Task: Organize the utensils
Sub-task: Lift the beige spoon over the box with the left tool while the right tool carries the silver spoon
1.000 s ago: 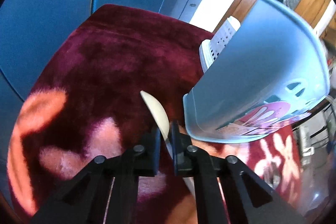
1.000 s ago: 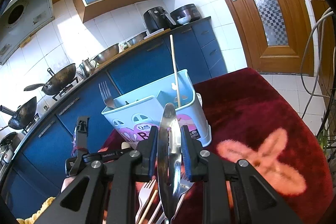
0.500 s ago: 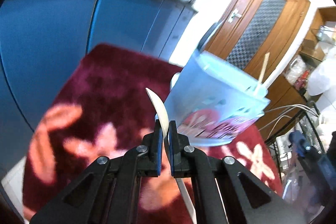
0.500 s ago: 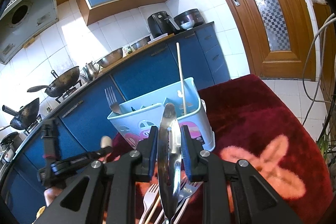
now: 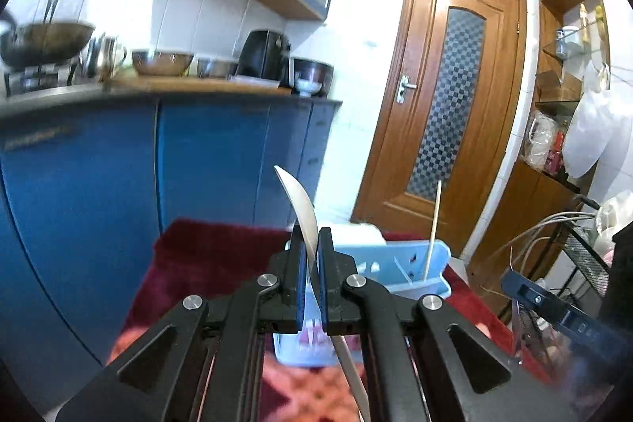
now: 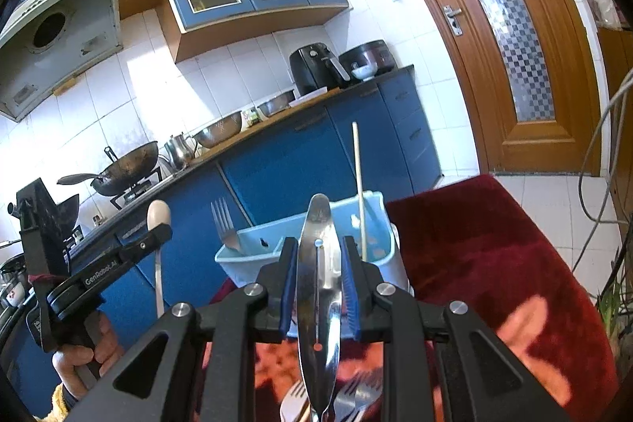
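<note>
Grippers: two, the left gripper (image 5: 310,263) and the right gripper (image 6: 318,273).
Cream spoons: one (image 5: 302,208), in the left fingers.
Steel utensils gripped: one (image 6: 318,263).
Blue caddies: one (image 6: 257,248).
Chopsticks in caddy: one (image 6: 359,180).
Forks in caddy: one (image 6: 223,224).
Forks lying at 6 o'clock: at least two (image 6: 292,404), partly hidden.
Woks on the counter: one (image 6: 122,167).

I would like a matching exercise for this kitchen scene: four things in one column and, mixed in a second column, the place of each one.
Things:
1. white spoon
2. metal spoon
3. fork
4. wooden chopstick

Places:
A. standing in the right end of the light blue utensil holder
B. clamped in the left gripper
C. standing in the left end of the holder
D. clamped in the right gripper

Pairs: 1-B, 2-D, 3-C, 4-A
</note>
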### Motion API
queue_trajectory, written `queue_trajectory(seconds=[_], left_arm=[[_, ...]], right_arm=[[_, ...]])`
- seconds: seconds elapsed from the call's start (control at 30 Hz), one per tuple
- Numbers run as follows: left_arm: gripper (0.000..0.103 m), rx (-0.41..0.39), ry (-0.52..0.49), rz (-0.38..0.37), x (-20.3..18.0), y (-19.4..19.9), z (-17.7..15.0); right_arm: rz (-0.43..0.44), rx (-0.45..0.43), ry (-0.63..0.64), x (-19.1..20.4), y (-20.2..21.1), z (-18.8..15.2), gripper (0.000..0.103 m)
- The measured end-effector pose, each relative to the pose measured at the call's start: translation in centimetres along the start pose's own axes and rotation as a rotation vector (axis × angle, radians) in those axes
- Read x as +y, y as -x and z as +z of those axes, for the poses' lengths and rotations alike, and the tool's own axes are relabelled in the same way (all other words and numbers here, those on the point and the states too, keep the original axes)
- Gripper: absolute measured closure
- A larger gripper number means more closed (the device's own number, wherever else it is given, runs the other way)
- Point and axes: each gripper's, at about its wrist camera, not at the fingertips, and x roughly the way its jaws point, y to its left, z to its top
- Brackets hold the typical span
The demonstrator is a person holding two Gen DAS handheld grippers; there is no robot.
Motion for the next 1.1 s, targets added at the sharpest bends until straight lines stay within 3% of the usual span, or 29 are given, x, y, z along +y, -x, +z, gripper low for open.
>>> queue_trajectory(seconds=[0.4, 0.73, 1.1], left_arm=[[0.100, -0.170, -0.102, 0.112, -2.3, -5.2, 4.6], [0.100, -0.210, -0.151, 0.195, -2.3, -9.9, 3.8], [0.100, -0.246, -0.182, 0.224, -2.4, -11.4, 1.9]], right_arm=[[0.023, -0.085, 0.002, -0.4, -3.0, 4.0, 0.079], [0.002, -0.231, -0.020, -1.8, -7.1, 7.6, 0.079], [-0.170, -0.392, 0.124, -1.4, -11.1, 8.9, 0.079]])
